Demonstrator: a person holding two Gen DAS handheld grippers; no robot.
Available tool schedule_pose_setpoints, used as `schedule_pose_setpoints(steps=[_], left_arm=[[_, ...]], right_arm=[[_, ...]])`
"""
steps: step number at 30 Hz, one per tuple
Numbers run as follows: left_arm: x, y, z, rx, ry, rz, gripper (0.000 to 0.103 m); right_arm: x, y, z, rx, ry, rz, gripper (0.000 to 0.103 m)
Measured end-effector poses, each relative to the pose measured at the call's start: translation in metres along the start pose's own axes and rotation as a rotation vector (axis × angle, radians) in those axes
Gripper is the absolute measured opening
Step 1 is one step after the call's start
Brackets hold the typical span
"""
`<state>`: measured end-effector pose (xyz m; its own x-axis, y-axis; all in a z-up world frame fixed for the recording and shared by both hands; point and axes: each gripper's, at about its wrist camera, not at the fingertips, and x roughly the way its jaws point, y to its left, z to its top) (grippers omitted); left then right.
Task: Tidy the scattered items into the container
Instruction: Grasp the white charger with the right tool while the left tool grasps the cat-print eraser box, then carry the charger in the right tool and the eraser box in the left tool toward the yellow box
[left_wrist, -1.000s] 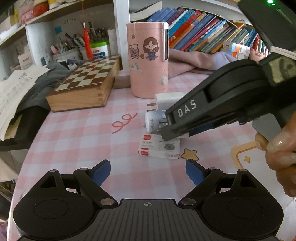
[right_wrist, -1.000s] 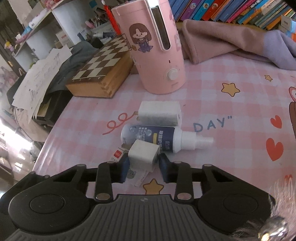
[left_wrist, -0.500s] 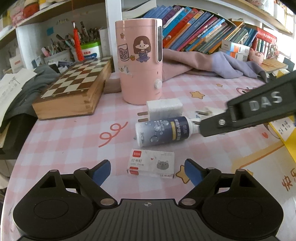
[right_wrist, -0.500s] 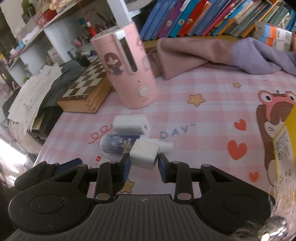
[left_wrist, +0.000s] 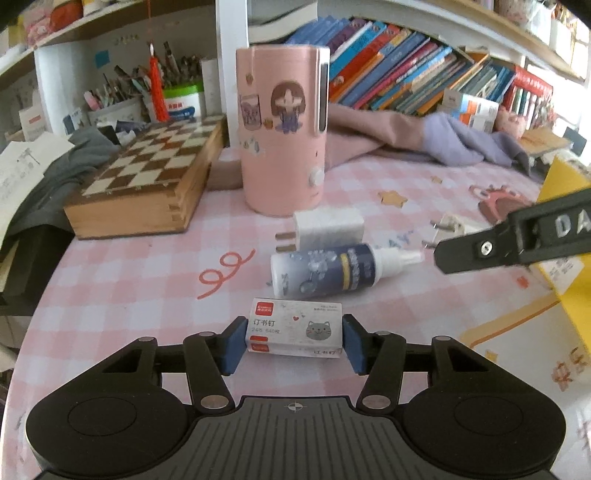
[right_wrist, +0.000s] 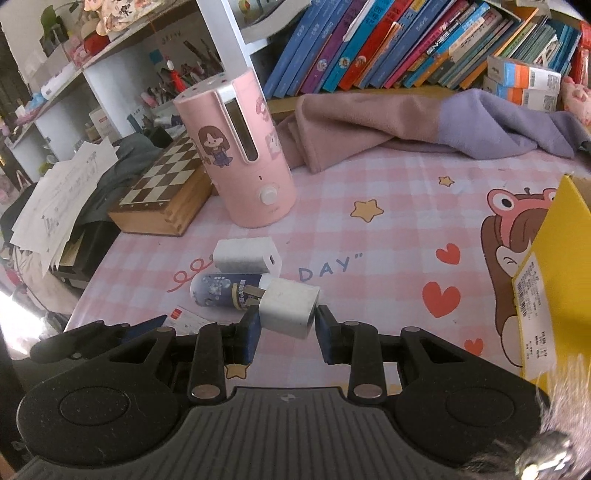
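Note:
A white staple box with a grey cat print lies on the pink checked tablecloth between the blue pads of my left gripper. The jaws are closing and both pads touch the box's ends. My right gripper is shut on a small white plug adapter and holds it above the table. One of its fingers reaches in from the right of the left wrist view. A dark blue spray bottle and a larger white charger lie just beyond. The yellow box stands at the right.
A tall pink humidifier stands behind the items, with a wooden chessboard case to its left. Pink and purple cloth lies before a shelf of books. Papers and grey cloth pile up at the table's left edge.
My left gripper has come forward over the staple box and its jaws have narrowed onto it. The right gripper has lifted the plug adapter and carried it rightward, nearer the yellow box.

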<state>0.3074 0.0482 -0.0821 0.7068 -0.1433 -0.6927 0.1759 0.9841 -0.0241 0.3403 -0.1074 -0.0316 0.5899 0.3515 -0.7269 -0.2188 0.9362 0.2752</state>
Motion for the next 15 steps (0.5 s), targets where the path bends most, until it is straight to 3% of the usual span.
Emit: schedule_pose_setpoints(steps=[15], left_arm=[[-0.063, -0.002, -0.001, -0.031, -0.091, -0.035, 0.053]], right_arm=[[-0.039, 0.007, -0.014, -0.017, -0.061, -0.011, 0.030]])
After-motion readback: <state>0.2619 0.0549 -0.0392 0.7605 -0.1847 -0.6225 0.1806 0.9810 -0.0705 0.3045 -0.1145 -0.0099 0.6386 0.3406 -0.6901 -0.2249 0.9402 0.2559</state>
